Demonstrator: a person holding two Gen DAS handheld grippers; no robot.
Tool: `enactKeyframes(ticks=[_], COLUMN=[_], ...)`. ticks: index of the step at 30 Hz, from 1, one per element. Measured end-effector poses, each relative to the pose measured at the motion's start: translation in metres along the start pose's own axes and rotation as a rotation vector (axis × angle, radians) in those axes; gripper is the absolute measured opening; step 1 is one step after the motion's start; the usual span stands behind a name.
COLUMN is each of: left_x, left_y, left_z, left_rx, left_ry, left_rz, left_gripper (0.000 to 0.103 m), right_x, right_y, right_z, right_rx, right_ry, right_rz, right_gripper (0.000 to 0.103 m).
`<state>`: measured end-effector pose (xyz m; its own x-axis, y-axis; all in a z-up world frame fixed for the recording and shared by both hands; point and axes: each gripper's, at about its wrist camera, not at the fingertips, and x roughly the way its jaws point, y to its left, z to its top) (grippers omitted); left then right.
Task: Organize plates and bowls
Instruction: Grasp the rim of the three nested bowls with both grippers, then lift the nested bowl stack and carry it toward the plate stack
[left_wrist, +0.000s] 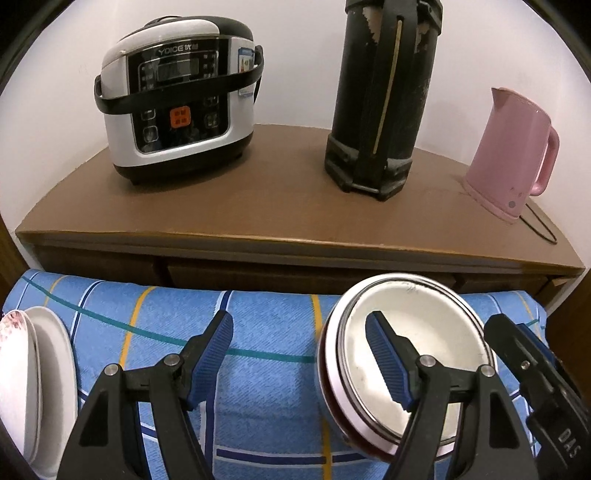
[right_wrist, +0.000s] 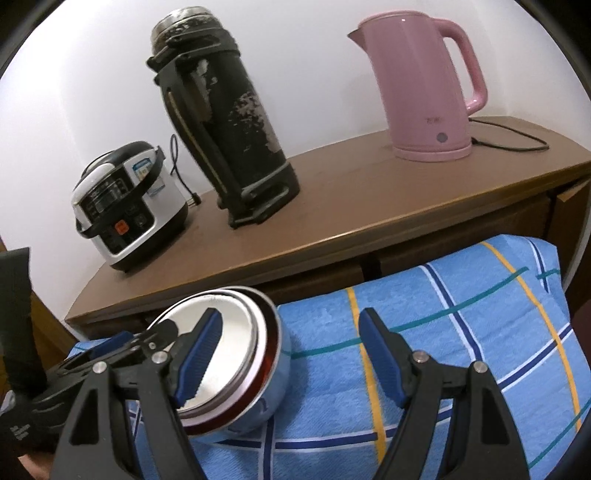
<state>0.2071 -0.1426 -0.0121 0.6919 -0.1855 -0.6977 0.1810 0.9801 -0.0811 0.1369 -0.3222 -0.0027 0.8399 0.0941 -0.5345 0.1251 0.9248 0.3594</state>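
Stacked bowls (left_wrist: 402, 365) on blue checked cloth (left_wrist: 258, 369), nearest the lens. Left claw (left_wrist: 300, 356) just beside bowls, jaws apart, nothing gripped. Right claw (right_wrist: 290, 360) beside bowls too, jaws wide, empty. White plates (left_wrist: 37, 384) left of bowls. Beyond bowls, worktop (left_wrist: 277, 192) with rice cooker (left_wrist: 177, 99), black flask (left_wrist: 380, 96), pink kettle (left_wrist: 513, 155).

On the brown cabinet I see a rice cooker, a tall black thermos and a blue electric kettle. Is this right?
Not quite: the electric kettle is pink, not blue, as the right wrist view shows clearly. The rice cooker and the tall black thermos do stand on the brown cabinet.
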Motion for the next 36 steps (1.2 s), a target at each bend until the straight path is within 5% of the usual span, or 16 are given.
enactKeyframes(ticks=[12, 23, 30, 33, 36], left_x=[0.008, 0.012, 0.013, 0.015, 0.014], left_y=[-0.007, -0.011, -0.011, -0.009, -0.01], left_z=[-0.005, -0.008, -0.012, -0.013, -0.014], left_rx=[0.044, 0.059, 0.034, 0.01, 0.001], left_ry=[0.026, 0.031, 0.027, 0.037, 0.042], left_rz=[0.029, 0.04, 0.021, -0.024, -0.046], left_gripper=[0.076, 0.076, 0.076, 0.056, 0.056], right_x=[0.003, 0.013, 0.019, 0.021, 0.024], right_y=[0.003, 0.009, 0.008, 0.011, 0.013], right_z=[0.001, -0.005, -0.006, -0.007, -0.007], right_rx=[-0.044, -0.088, -0.065, -0.073, -0.075], right_ry=[0.013, 0.058, 0.092, 0.101, 0.108], right_rz=[-0.061, -0.064, -0.026, -0.012, -0.003], right_gripper=[0.077, 0.052, 0.049, 0.044, 0.039])
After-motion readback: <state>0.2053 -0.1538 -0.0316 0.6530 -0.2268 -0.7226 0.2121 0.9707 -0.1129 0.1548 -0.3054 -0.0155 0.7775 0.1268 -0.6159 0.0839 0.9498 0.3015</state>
